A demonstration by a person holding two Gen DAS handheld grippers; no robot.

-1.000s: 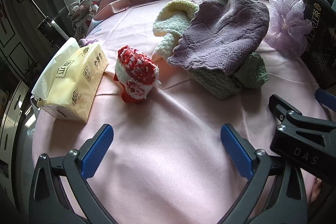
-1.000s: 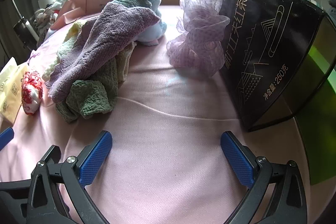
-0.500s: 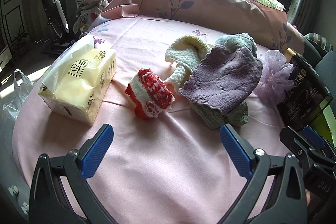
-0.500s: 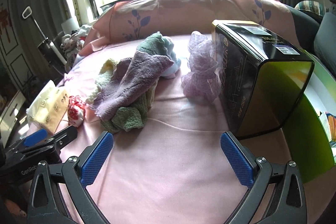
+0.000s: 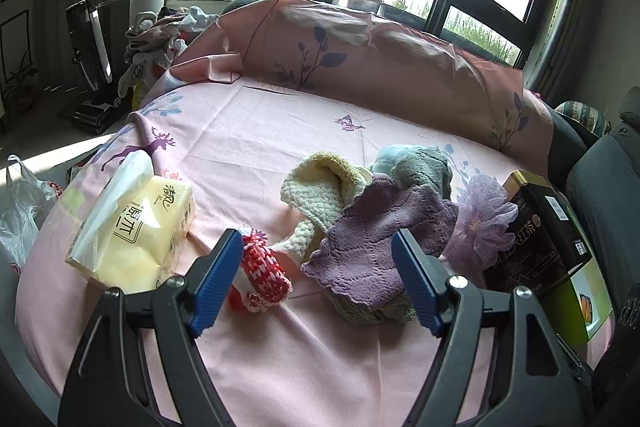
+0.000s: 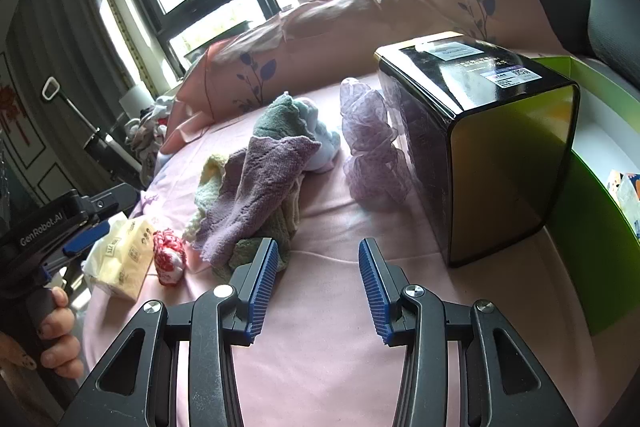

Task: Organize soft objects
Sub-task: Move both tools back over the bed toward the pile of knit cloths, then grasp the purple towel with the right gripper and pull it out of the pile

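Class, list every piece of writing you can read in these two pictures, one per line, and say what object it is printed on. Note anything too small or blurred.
"GenRobot.AI" – on the black body of the left gripper seen from the right wrist view.
"红茶" – on the black tea box.
"清风" and "原木" – on the yellow tissue pack.
White stickers on the tea box top: too small to read.
Small print on the tissue pack: blurred.

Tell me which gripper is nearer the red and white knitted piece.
Left. The left gripper hangs just above the red and white knitted piece, jaws closing on nothing. The right gripper is off beyond the purple cloth, also closing empty.
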